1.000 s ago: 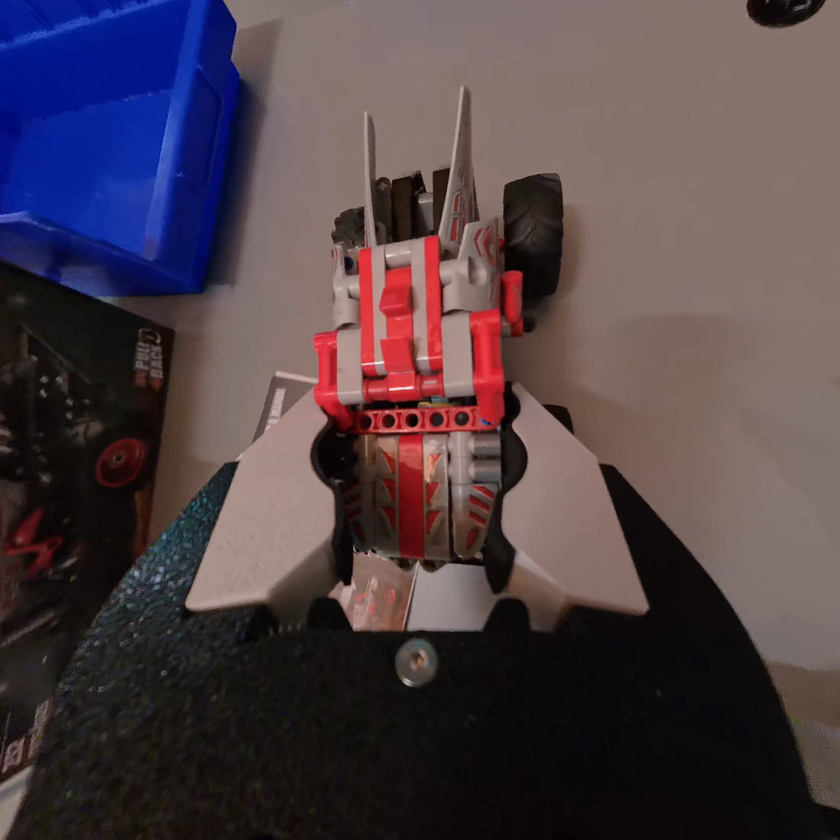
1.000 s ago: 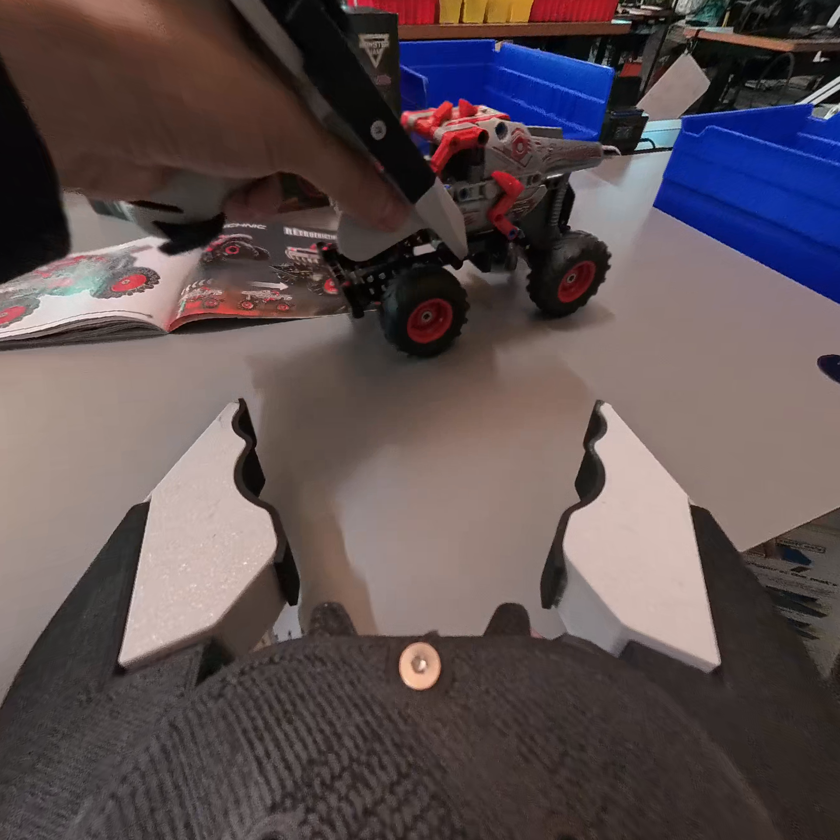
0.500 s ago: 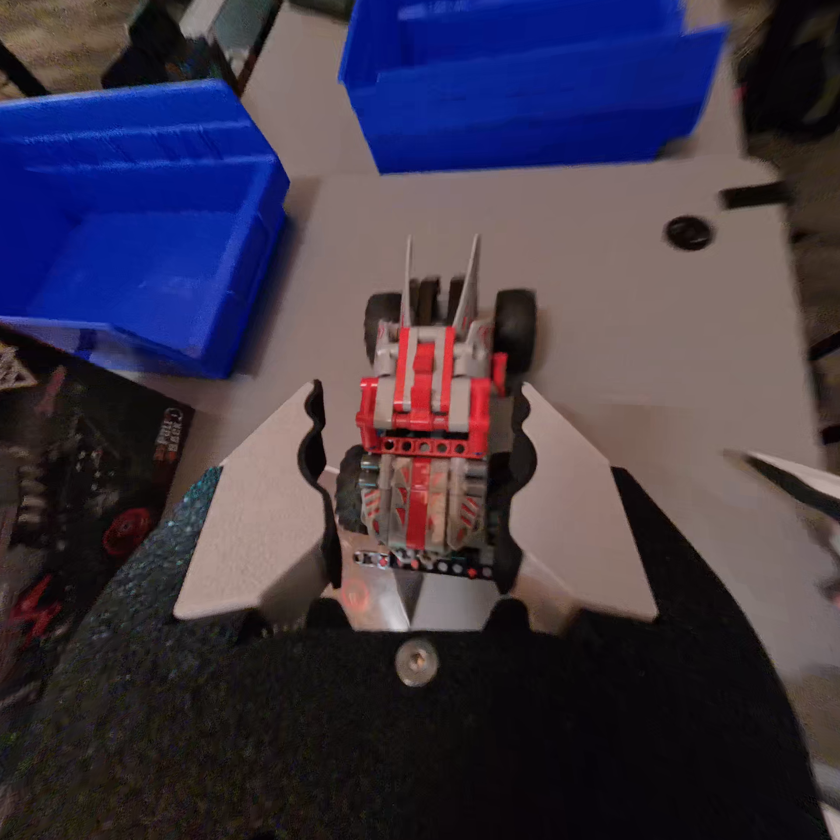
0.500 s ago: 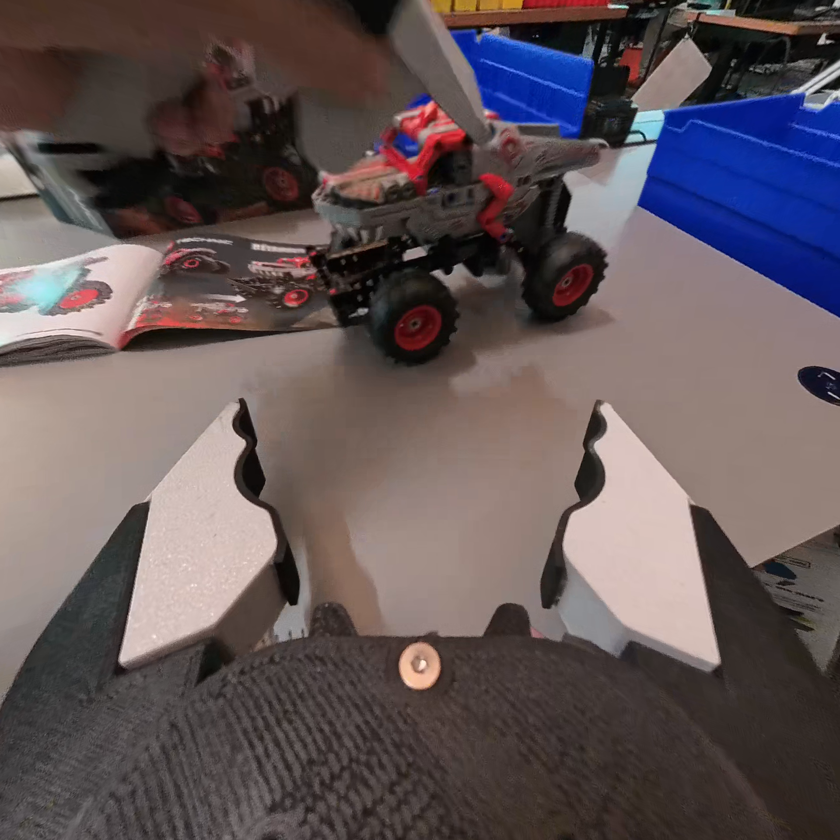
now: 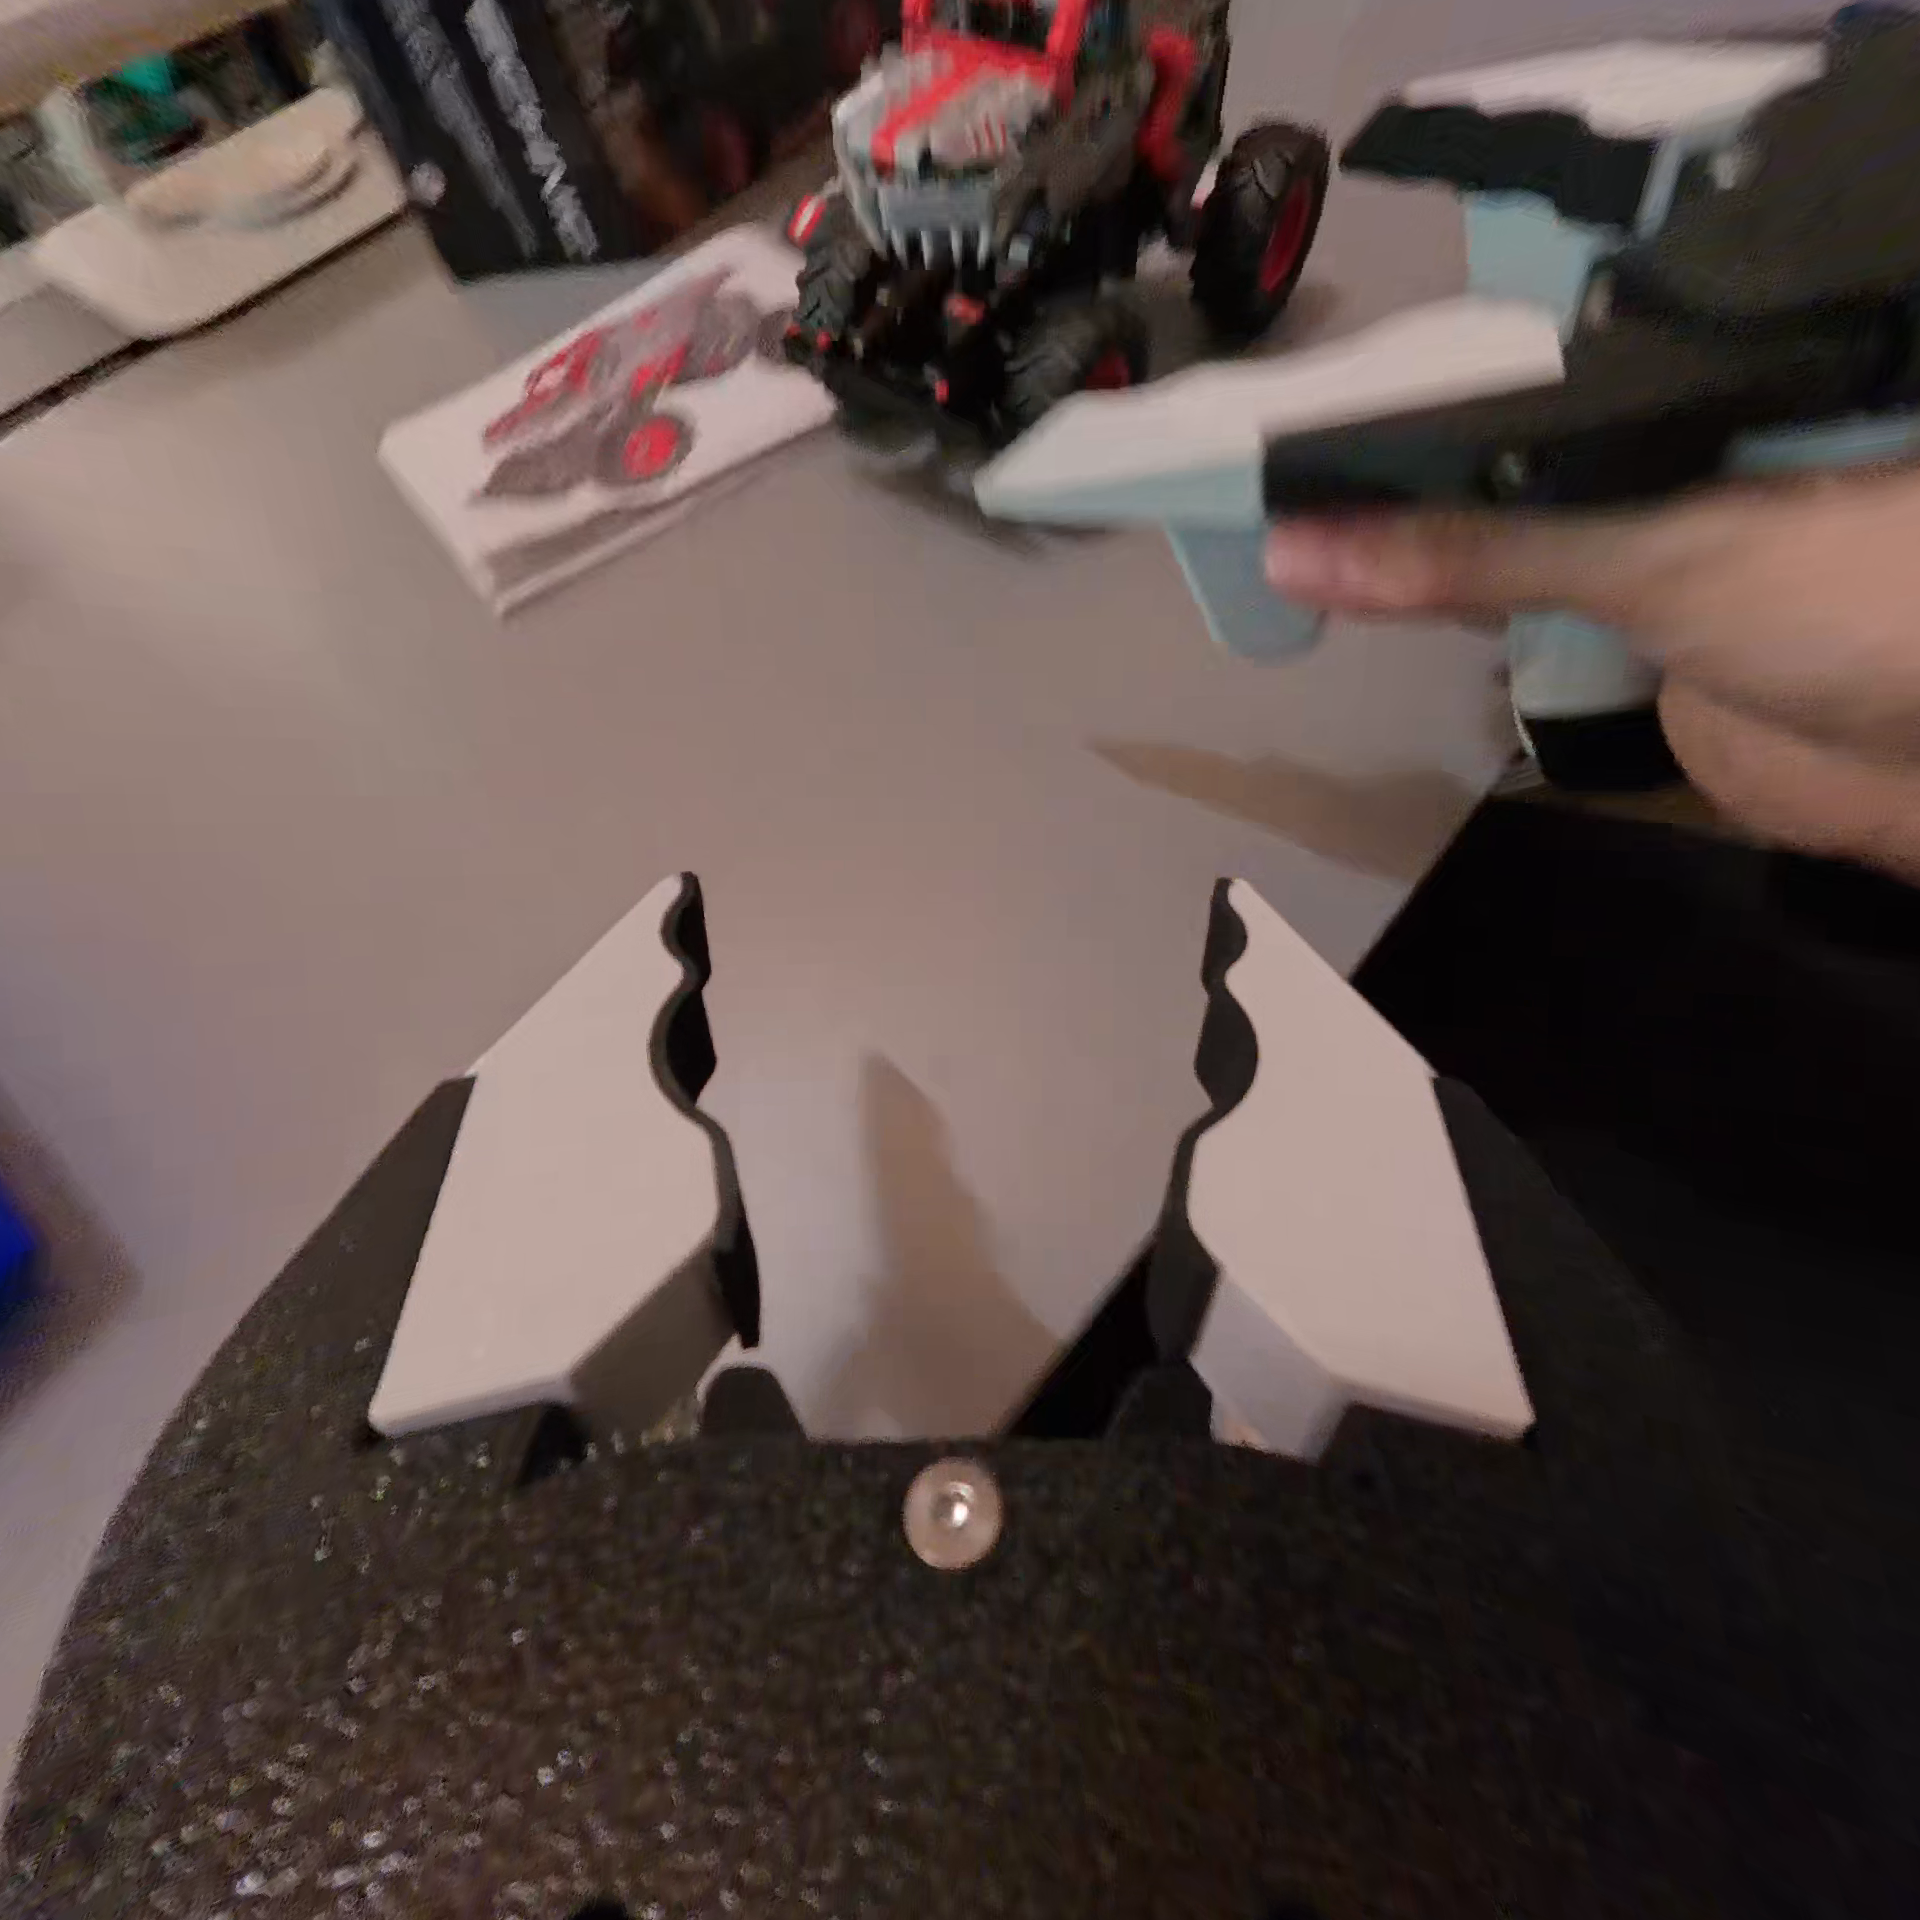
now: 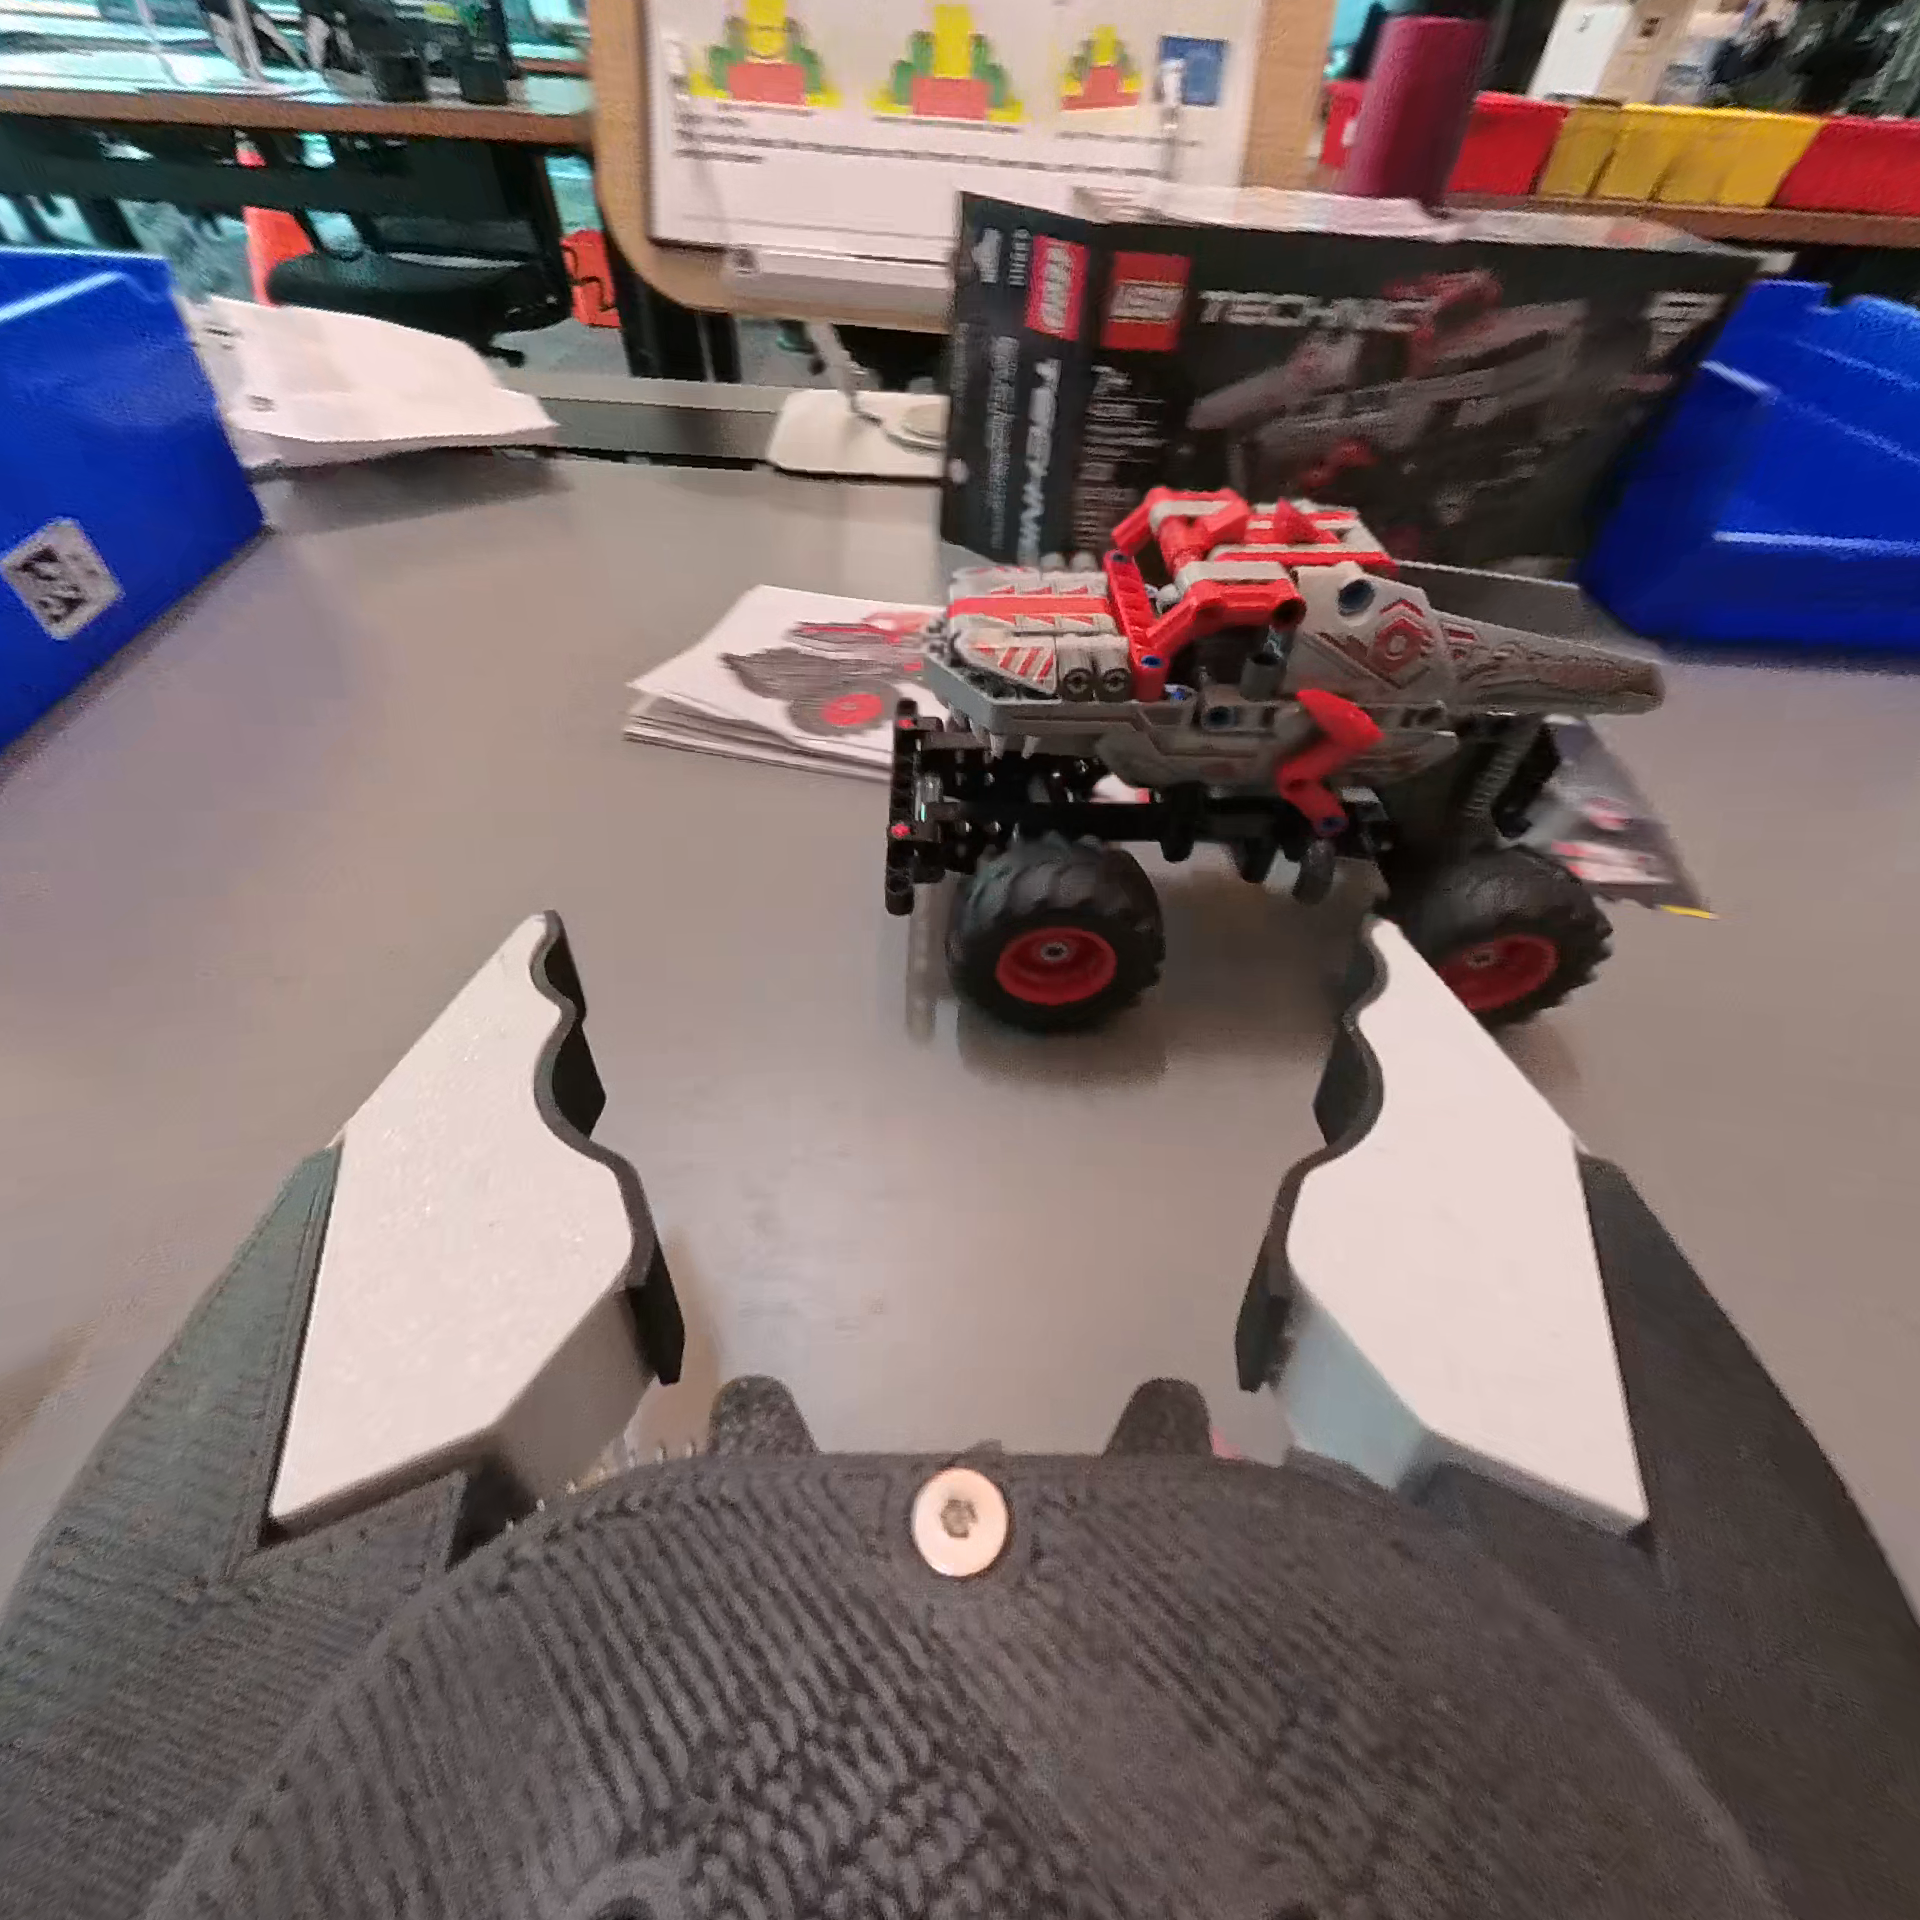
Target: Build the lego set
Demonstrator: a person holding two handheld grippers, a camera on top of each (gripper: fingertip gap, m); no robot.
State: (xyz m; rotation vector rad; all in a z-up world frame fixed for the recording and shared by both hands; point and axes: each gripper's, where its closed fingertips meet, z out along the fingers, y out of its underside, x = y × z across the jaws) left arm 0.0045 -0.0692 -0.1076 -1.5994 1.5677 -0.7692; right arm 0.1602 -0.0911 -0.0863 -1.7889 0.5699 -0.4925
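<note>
We saw a blue bin [image 6: 104,468] at the left edge of the grey tabletop [image 6: 416,831]. Our left gripper [image 5: 956,935] was over the near part of the tabletop, its two fingers wide apart with nothing between them. Our right gripper [image 6: 961,966] was wide too and held nothing. The little book [image 6: 769,675] lay flat near the middle of the tabletop. Just to its right stood the lego truck [image 6: 1226,769] on four black wheels with red hubs. It was grey and red, and it was apart from both grippers. Behind it, near the far edge, stood the dark box [image 6: 1351,384]. Another blue bin [image 6: 1777,478] sat at the right edge. In the left wrist view a hand [image 5: 1662,644] held the right gripper near the truck, but that part was blurry, so we could not tell if they touched.
</note>
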